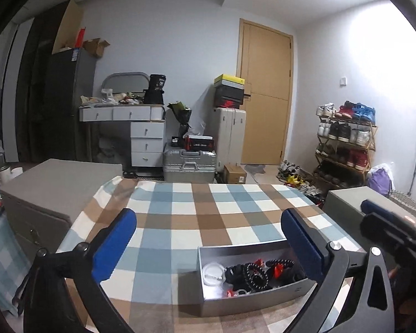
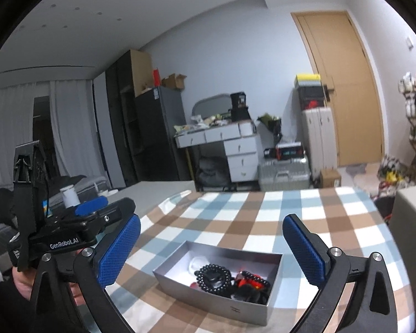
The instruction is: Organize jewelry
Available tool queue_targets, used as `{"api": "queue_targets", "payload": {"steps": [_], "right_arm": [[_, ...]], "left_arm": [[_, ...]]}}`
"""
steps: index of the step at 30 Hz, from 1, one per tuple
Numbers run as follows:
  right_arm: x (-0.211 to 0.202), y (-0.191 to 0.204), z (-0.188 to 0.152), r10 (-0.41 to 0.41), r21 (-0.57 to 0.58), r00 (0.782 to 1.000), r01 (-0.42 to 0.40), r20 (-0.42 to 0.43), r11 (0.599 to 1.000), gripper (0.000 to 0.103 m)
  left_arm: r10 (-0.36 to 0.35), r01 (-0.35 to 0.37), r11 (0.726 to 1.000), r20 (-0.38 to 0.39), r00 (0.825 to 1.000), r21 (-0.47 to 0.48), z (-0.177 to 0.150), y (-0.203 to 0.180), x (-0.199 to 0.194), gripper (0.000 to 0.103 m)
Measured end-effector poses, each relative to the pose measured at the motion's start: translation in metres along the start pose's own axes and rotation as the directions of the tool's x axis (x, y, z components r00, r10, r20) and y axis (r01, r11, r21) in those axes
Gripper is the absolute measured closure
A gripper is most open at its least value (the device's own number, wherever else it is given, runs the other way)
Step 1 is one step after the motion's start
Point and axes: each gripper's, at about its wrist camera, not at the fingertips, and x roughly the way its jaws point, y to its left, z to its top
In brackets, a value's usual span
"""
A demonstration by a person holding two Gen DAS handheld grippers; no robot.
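A grey open box sits on the checked tablecloth. Inside lie black bead bracelets, red pieces and a white round item. My left gripper hovers above and in front of the box, its blue pads wide apart with nothing between them. My right gripper also stands open above the box, empty. The left gripper's body shows at the left of the right wrist view, with a hand under it.
Grey box-like blocks flank the table at the left and right. Behind are a white dresser, suitcases, a shoe rack and a wooden door.
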Motion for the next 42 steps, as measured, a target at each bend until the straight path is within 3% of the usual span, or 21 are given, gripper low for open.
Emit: {"api": "queue_targets", "payload": {"steps": [5, 12, 26, 42], "right_arm": [[-0.006, 0.004, -0.017, -0.069, -0.041, 0.997, 0.071, 0.041, 0.997, 0.0], [0.0, 0.001, -0.041, -0.146, -0.086, 0.989, 0.147, 0.017, 0.985, 0.0], [0.016, -0.001, -0.058, -0.238, -0.135, 0.969, 0.227, -0.068, 0.965, 0.0], [0.013, 0.0, -0.058, -0.238, -0.142, 0.969, 0.226, -0.07, 0.964, 0.0]], "left_arm": [[0.067, -0.068, 0.997, 0.046, 0.997, 0.02, -0.022, 0.003, -0.002, 0.001], [0.121, -0.124, 0.99, 0.06, 0.991, 0.059, -0.04, 0.004, 0.001, 0.001], [0.11, -0.109, 0.992, -0.012, 0.994, 0.068, -0.051, 0.001, 0.008, 0.001], [0.112, -0.111, 0.992, -0.014, 0.994, 0.061, -0.05, 0.0, 0.006, 0.001]]}}
